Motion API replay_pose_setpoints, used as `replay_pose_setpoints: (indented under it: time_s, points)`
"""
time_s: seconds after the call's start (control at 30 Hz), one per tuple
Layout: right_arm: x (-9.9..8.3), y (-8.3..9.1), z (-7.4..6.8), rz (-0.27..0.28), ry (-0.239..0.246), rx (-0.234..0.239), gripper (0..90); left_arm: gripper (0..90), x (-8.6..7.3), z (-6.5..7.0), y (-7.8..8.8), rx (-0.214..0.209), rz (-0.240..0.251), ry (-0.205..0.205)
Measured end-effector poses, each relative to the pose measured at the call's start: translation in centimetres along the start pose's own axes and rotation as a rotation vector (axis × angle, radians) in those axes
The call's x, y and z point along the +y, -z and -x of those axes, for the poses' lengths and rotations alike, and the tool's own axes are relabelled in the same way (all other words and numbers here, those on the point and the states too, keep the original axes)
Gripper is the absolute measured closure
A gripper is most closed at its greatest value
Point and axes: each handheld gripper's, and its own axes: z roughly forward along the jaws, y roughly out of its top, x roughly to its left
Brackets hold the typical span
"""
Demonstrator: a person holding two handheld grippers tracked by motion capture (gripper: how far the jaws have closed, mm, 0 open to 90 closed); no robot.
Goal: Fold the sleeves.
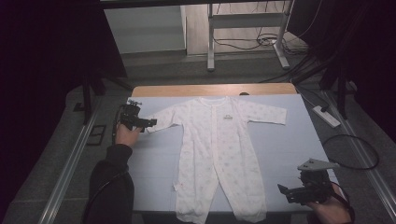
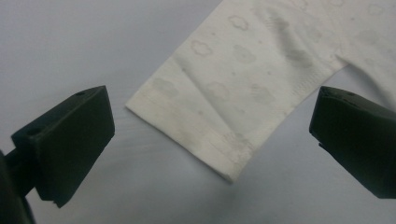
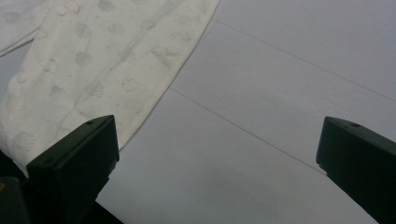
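The white cloud-print cotton baby romper [image 1: 215,154] lies spread flat, nothing folded yet. My left gripper [image 1: 150,123] gapes at its sleeve cuff [image 2: 196,135]; my right gripper [image 1: 286,192] waits, jaws wide, gripping nothing.

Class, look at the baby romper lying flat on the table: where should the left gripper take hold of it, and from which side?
Grip the cuff of the romper sleeve nearest the left gripper, coming from the table's left edge. The sleeve lies flat and stretched outward, its hemmed end pointing between the open jaws.
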Motion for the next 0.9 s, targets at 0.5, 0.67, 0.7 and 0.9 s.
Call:
replay_pose_setpoints:
  time_s: [0.5,0.67,0.7,0.9]
  points:
    - [0.0,0.0,0.0,-0.002,-0.001,-0.001,0.0,0.0,1.2,-1.7,-0.7,0.056,-0.042,0.054]
    - [0.0,0.0,0.0,-0.002,0.0,-0.001,0.0,0.0,1.2,-1.9,-1.1,0.075,-0.071,0.047]
    - [0.0,0.0,0.0,-0.002,-0.001,-0.001,0.0,0.0,1.1,-2.0,-1.2,0.076,-0.075,0.045]
    - [0.0,0.0,0.0,-0.003,0.0,-0.002,0.0,0.0,0.6,-2.4,-1.7,0.097,-0.094,0.067]
